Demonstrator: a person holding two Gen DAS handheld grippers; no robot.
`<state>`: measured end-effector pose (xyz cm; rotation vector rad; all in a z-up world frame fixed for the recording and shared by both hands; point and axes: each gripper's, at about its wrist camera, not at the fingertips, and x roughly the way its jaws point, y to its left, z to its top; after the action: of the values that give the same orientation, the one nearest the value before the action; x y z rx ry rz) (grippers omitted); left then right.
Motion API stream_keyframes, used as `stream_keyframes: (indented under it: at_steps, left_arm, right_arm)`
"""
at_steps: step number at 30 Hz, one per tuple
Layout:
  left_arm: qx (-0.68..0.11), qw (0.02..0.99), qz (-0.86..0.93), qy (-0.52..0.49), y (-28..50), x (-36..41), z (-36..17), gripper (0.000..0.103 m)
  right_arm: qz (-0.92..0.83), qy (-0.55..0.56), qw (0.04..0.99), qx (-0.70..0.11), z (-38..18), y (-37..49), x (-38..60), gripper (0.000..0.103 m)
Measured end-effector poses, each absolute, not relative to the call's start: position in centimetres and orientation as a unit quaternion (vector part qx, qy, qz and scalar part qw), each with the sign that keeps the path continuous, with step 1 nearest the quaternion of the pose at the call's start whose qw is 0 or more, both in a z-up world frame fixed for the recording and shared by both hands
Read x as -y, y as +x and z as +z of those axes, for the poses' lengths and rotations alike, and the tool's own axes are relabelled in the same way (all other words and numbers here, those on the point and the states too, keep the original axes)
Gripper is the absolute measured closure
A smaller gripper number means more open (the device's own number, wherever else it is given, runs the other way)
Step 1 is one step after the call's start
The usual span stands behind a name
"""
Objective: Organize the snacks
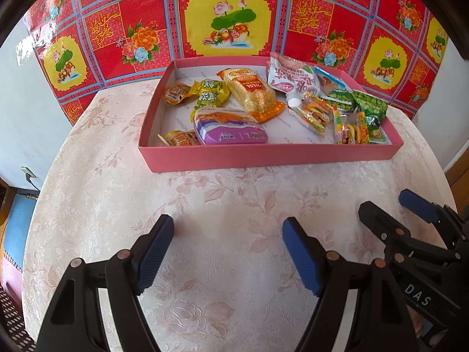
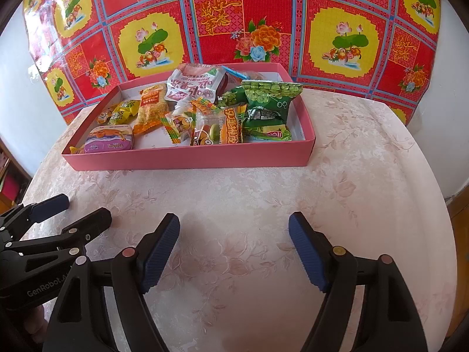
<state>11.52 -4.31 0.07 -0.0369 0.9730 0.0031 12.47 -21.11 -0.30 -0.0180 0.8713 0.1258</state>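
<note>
While both grippers hung over the near part of the round table (image 1: 96, 193), nothing lay between their blue pads. The left gripper (image 1: 228, 234) stood wide and empty above the pale floral cloth, and the right gripper (image 2: 234, 231) beside it was spread just as wide, holding nothing. Farther back sat the shallow pink box (image 1: 272, 155), well apart from both. Inside it the snacks lay loose: a purple mint tin (image 1: 231, 132) near the front left, a long orange rice-cracker pack (image 1: 252, 91) behind it, small yellow-green candies (image 1: 209, 94) to the left, a white pouch (image 1: 290, 79) at the back, and green pea packets (image 2: 269, 102) piled at the right end with gummy burger packs (image 1: 315, 114). A red and yellow flowered sheet (image 2: 249, 23) stood behind the table.
</note>
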Motion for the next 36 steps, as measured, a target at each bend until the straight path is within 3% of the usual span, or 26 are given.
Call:
stream_keyframes:
  at_steps: [36]
  left_arm:
    - [-0.467,0.884,0.000,-0.019,11.49,4.28,0.05,0.023]
  right_arm:
    - [0.060,-0.015,0.906,-0.419,-0.38,12.50,20.75,0.020]
